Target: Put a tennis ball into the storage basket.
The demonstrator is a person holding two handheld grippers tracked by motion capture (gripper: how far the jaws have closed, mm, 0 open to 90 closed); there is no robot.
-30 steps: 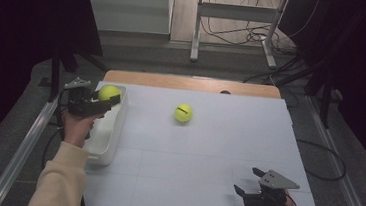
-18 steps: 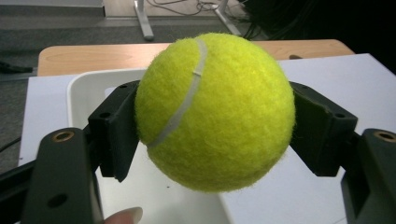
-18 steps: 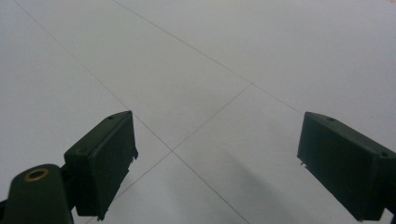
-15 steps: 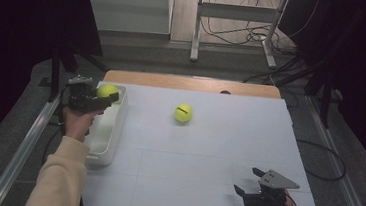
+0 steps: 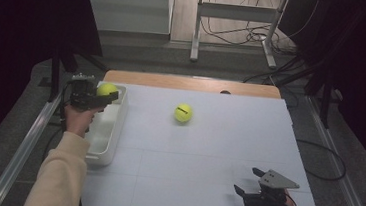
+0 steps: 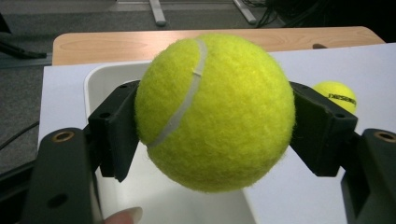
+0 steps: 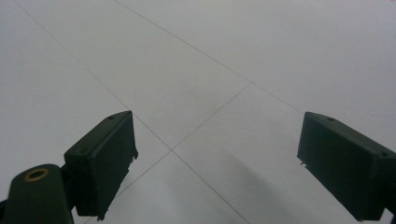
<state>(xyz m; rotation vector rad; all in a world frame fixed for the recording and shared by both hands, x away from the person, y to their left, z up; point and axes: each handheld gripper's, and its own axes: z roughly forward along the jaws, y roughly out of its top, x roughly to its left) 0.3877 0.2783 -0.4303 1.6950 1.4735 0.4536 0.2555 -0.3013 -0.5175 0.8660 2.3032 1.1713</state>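
Note:
My left gripper (image 5: 102, 95) is shut on a yellow tennis ball (image 6: 215, 112), which I hold above the far end of a white bin (image 5: 109, 126) at the table's left edge. In the high view this held ball (image 5: 105, 89) sits just over the bin's rim. A second tennis ball (image 5: 183, 112) lies loose on the white table top, also seen past the right jaw as a ball (image 6: 335, 93) with dark lettering. My right gripper (image 5: 248, 184) rests open near the table's front right corner, its jaws spread over bare white surface (image 7: 210, 93).
The white table cover (image 5: 207, 150) has a wooden strip (image 5: 192, 83) along its far edge. Metal rails run along both sides. Cables and a stand's legs lie on the floor beyond the table.
My left gripper has carried the held ball a little to the left and slightly lower, over the bin. The right gripper and the loose ball have stayed put.

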